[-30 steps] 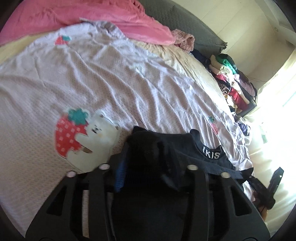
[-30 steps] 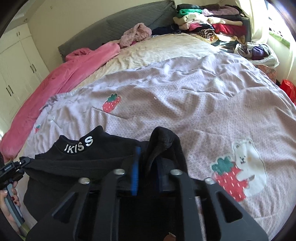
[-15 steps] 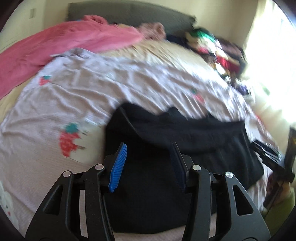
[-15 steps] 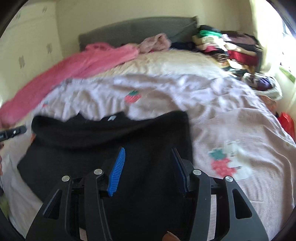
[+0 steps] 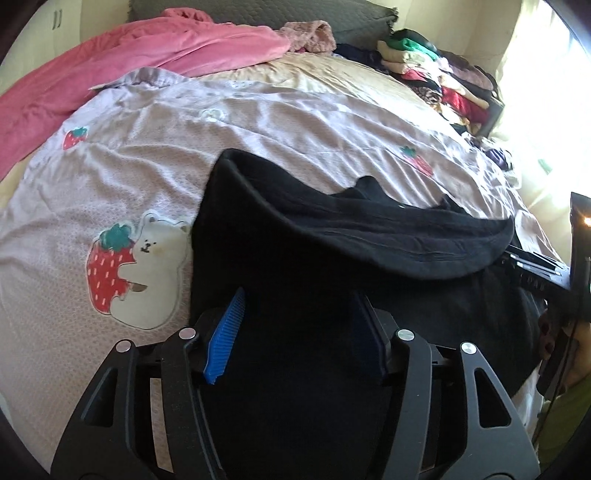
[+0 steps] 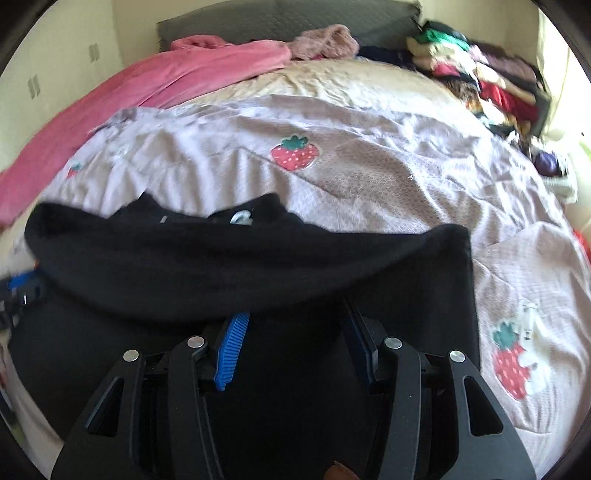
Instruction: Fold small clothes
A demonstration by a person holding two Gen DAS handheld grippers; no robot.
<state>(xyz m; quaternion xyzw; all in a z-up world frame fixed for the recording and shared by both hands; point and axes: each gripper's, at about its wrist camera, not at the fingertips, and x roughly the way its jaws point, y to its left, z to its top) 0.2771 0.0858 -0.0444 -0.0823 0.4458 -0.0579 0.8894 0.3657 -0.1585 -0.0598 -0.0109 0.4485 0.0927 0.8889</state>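
Your left gripper (image 5: 299, 325) is hovering over the near part of the black garment (image 5: 332, 266) with its jaws opening; the blue pads (image 5: 225, 336) are standing apart with only flat black cloth seen between them, and nothing is pinched. Your right gripper (image 6: 295, 339) is doing much the same over the black garment (image 6: 258, 266) from its own side, jaws parted about halfway and gripping nothing, though the cloth's folded edge is drooping right over the pad tips. The garment is lying on the lilac quilt (image 5: 258, 122) at the near edge of the bed, its upper part folded toward you in a thick curved roll, with the collar peeking out behind that roll. Going left to right in the left wrist view: a pink blanket (image 5: 129, 55) is bunching along the far left, a strawberry-and-bear patch (image 5: 136, 266) is sitting just beside the garment's left edge, and a dusty-pink fuzzy item (image 5: 310, 33) is resting against the grey headboard (image 5: 258, 14). A stack of folded clothes (image 5: 443, 77) is piling up at the far right, well apart from the garment. At the right edge, the other gripper's black frame is crossing the garment's corner, partly washed out by window glare.
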